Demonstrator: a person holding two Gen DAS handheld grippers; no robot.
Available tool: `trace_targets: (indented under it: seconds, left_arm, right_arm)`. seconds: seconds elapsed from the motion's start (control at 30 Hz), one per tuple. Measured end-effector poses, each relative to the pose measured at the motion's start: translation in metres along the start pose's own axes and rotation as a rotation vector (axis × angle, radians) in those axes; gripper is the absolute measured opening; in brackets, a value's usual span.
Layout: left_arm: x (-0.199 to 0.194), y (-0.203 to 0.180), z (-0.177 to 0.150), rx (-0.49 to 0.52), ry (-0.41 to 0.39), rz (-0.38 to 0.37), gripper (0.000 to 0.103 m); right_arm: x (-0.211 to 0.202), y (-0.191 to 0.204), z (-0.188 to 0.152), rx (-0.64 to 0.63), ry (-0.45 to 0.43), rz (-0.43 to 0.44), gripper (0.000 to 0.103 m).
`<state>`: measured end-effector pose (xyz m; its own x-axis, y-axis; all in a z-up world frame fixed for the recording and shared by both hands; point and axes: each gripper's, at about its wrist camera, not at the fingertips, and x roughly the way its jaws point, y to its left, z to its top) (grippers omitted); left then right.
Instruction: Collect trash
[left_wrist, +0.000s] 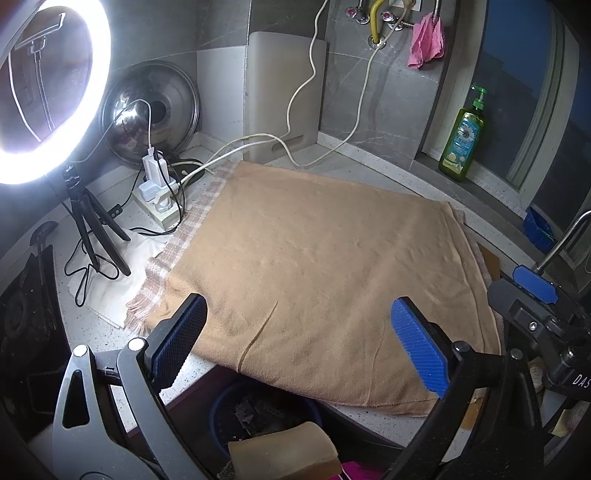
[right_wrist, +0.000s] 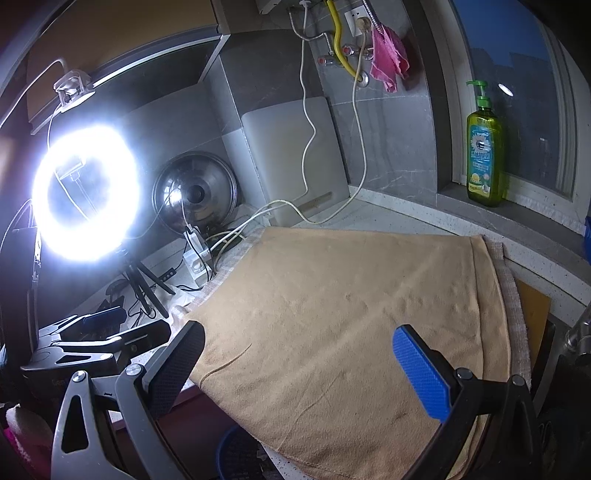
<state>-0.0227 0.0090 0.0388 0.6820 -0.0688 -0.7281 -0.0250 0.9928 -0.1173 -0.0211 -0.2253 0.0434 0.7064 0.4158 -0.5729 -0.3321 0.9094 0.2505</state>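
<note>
Left gripper (left_wrist: 299, 343) and right gripper (right_wrist: 299, 373) both spread wide, empty, above tan towel (left_wrist: 325, 258); blue bin (left_wrist: 258, 410) (holding dark scraps) below counter edge.

- The towel (left_wrist: 325, 280) lies spread on the counter (left_wrist: 369, 170), at the centre.
- At 10 o'clock, the ring light (left_wrist: 55, 92) stands beside the power strip (left_wrist: 159, 206).
- At 2 o'clock, the soap bottle (left_wrist: 463, 140) stands on the windowsill.
- At 6 o'clock, the bin (left_wrist: 258, 410) sits below the counter edge.

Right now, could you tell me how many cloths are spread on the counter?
2: the orange towel on top, and a checked cloth beneath it, showing only along its edges. More may lie hidden underneath.
</note>
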Motion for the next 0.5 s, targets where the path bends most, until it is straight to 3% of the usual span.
trace_targets:
  seconds: [0.5]
  left_arm:
    - [0.0033, 0.0005, 0.0005, 0.002, -0.004, 0.008, 0.101]
  right_arm:
    - [0.0036, -0.0008, -0.0036, 0.005, 0.012, -0.003, 0.103]
